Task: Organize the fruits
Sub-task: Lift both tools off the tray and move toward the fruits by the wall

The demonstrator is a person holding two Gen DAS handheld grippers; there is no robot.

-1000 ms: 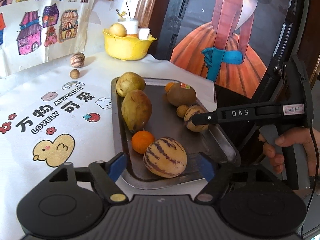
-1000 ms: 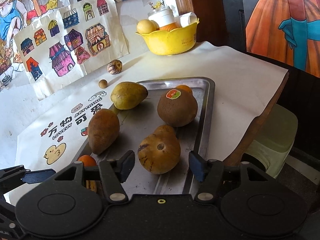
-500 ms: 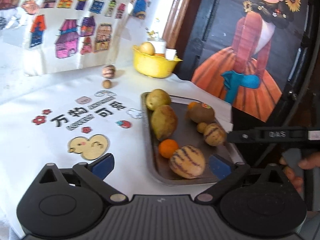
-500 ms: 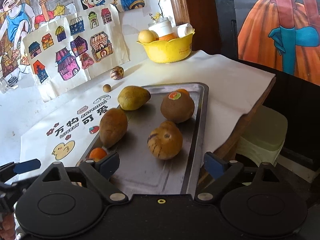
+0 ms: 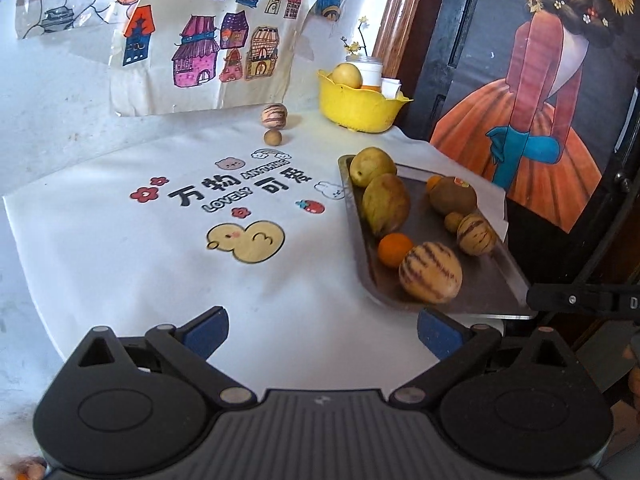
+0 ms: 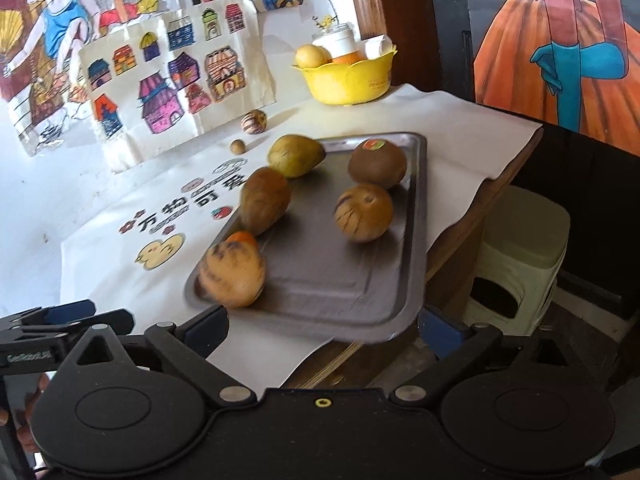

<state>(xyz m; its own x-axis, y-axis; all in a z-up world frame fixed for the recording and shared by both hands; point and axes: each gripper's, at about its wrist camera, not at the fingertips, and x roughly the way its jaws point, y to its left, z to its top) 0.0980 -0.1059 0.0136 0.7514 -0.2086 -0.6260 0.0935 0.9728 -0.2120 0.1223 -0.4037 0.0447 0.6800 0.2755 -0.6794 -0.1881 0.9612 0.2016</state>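
Note:
A metal tray (image 5: 496, 276) (image 6: 344, 280) at the table's right edge holds several fruits: two striped melons (image 5: 430, 273) (image 6: 363, 213), two mangoes (image 5: 386, 205), a kiwi (image 5: 453, 196) and an orange (image 5: 395, 249). A small striped fruit (image 5: 274, 115) and a small brown ball (image 5: 272, 137) lie on the cloth near the wall. My left gripper (image 5: 322, 330) is open and empty over the cloth, left of the tray's near corner. My right gripper (image 6: 322, 330) is open and empty, just in front of the tray's near edge.
A yellow bowl (image 5: 360, 108) (image 6: 348, 80) with a fruit and cups stands at the back by the wall. A printed white cloth (image 5: 160, 240) covers the table. A green stool (image 6: 520, 256) stands beside the table's right edge.
Both grippers have pulled back from the tray and opened wider. The right gripper has let go of the striped melon, which now lies on the tray. The left view swung leftward.

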